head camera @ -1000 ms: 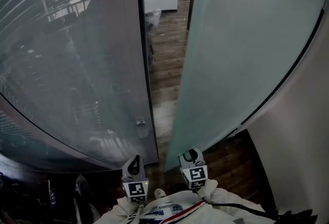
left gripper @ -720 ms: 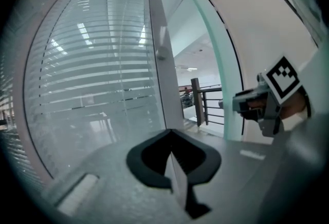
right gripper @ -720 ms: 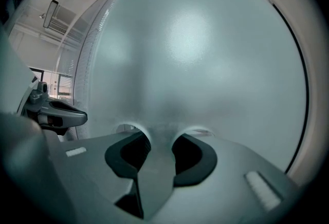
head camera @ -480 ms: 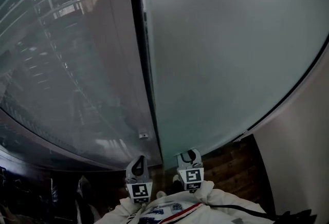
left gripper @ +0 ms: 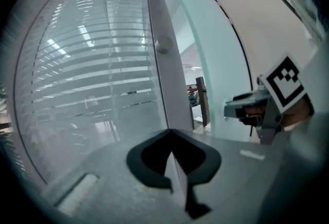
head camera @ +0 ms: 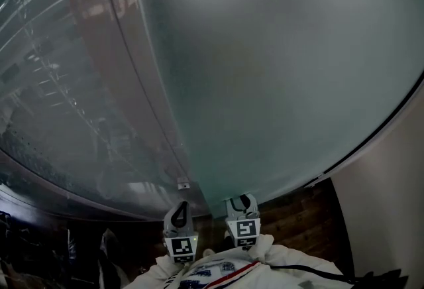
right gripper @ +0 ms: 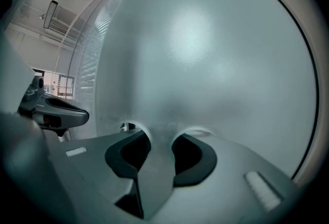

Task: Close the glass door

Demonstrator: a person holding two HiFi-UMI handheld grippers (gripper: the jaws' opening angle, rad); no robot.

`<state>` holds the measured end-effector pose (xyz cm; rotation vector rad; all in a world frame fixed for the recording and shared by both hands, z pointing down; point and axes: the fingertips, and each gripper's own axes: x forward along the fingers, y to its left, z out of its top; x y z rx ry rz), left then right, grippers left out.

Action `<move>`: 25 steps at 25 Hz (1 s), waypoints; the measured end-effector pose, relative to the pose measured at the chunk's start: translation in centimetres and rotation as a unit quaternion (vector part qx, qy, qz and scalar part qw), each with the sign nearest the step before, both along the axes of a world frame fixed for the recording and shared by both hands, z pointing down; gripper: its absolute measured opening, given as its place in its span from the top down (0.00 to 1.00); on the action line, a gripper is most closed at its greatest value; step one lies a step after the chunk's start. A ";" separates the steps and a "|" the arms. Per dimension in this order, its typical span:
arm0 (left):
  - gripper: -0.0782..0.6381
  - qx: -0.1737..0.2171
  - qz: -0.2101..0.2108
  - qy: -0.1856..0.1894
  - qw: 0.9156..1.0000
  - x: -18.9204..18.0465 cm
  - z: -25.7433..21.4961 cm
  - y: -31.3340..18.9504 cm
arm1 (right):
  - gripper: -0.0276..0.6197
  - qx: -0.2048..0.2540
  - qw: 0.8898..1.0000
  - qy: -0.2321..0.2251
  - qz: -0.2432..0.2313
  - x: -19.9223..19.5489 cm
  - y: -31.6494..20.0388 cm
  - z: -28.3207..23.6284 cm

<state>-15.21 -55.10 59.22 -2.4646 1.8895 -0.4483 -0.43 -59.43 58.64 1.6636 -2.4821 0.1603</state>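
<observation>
We hold both grippers low and close in front of our chest, side by side and near each other, pointing ahead and slightly downward. Our left gripper has its jaws brought together at the tips. Our right gripper has its jaws standing apart. Our white sleeves bunch up just behind the marker cubes.

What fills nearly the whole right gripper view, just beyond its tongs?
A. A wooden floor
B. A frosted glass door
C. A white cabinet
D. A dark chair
B: the frosted glass door spreads pale and cloudy across almost all of that view, directly ahead of the right gripper and its tongs.
</observation>
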 end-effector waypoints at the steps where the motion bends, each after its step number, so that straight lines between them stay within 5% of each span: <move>1: 0.89 -0.003 -0.001 -0.001 1.000 -0.1 0.1 -0.1 | 0.77 -0.001 1.000 0.000 0.001 -0.1 -0.2 0.0; 25: 0.89 -0.019 -0.013 0.009 1.000 -0.1 0.4 -0.8 | 0.77 -0.002 1.000 0.005 -0.001 -0.2 -1.3 0.1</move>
